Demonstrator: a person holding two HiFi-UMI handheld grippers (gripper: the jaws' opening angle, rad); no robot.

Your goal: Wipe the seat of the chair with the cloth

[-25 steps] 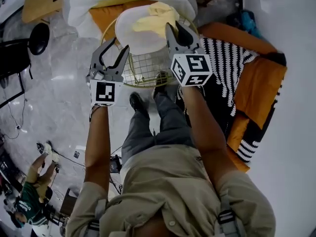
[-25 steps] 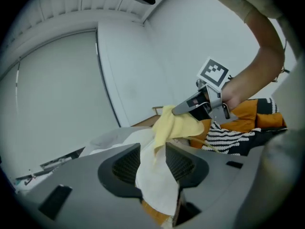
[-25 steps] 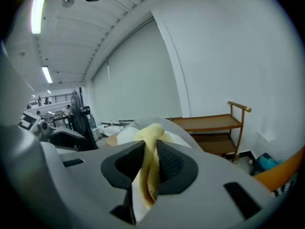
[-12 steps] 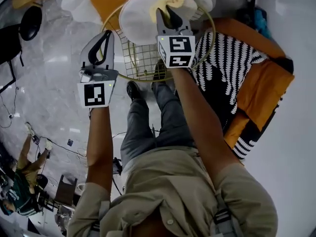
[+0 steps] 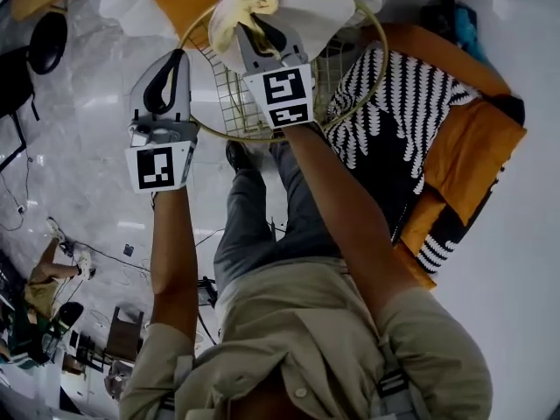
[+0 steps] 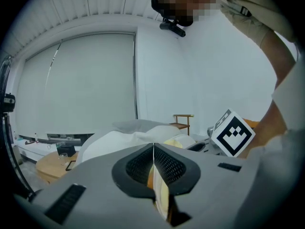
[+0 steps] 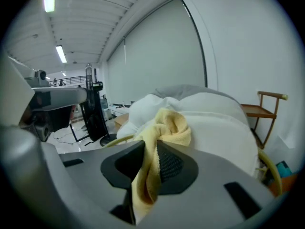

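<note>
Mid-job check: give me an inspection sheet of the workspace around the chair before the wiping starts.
Surface: white seat pad on the gold wire chair; no stains made out from here.
Job's things: yellow cloth bunched over the seat pad's left part; contact with it cannot be told.
Clutter: black-and-white patterned cushion and orange cushions to the chair's right.
Grippers: right claw shut on the yellow cloth; left claw shut, jaws together, beside the chair's rim, nothing clearly held.
Cables: thin cable on the floor at left.
Surroundings: pale marble floor; another person low left; black round stand base upper left.
</note>
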